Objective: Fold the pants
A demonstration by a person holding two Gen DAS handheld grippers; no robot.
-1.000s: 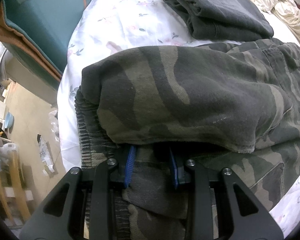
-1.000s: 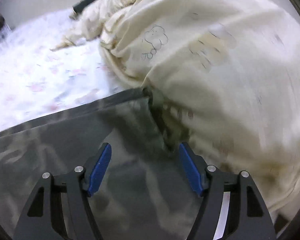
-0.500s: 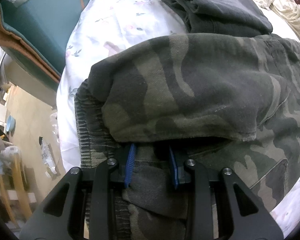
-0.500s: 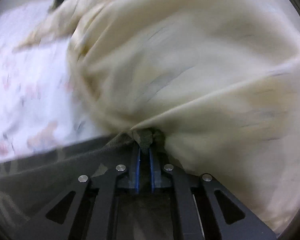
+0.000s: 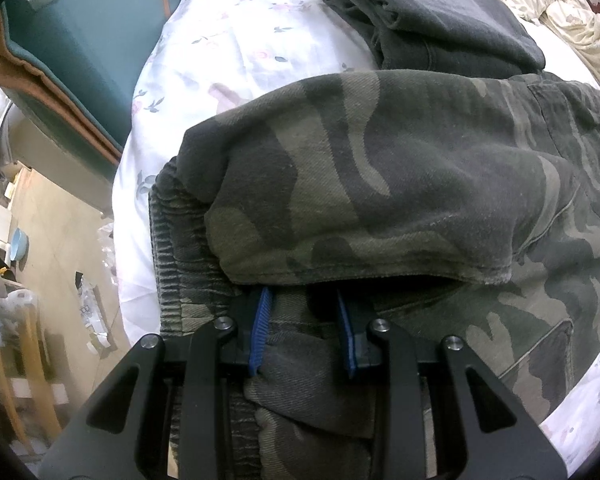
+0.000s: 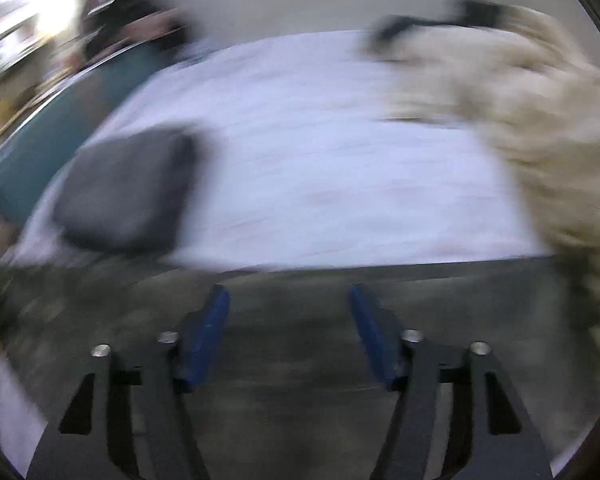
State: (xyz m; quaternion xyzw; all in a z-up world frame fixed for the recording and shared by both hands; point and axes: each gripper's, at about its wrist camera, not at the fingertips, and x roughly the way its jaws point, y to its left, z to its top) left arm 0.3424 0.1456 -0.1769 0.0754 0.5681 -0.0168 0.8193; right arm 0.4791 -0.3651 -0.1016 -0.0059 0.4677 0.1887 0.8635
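- Left gripper clamped on a bunch of the camouflage pants near their ribbed waistband; folded leg lies crosswise just ahead
- Right gripper: jaws have just been opening, nothing between them, pants beneath, blurred
- Floral bedsheet, folded grey garment beyond, cream bedding on the right

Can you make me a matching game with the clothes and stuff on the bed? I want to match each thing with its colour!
Things:
1. pants
2. folded clothes
3. bed sheet
4. crumpled blanket

Colours:
A. cream
B. green camouflage
C. white with little flowers
D. dark grey

Pairs: 1-B, 2-D, 3-C, 4-A
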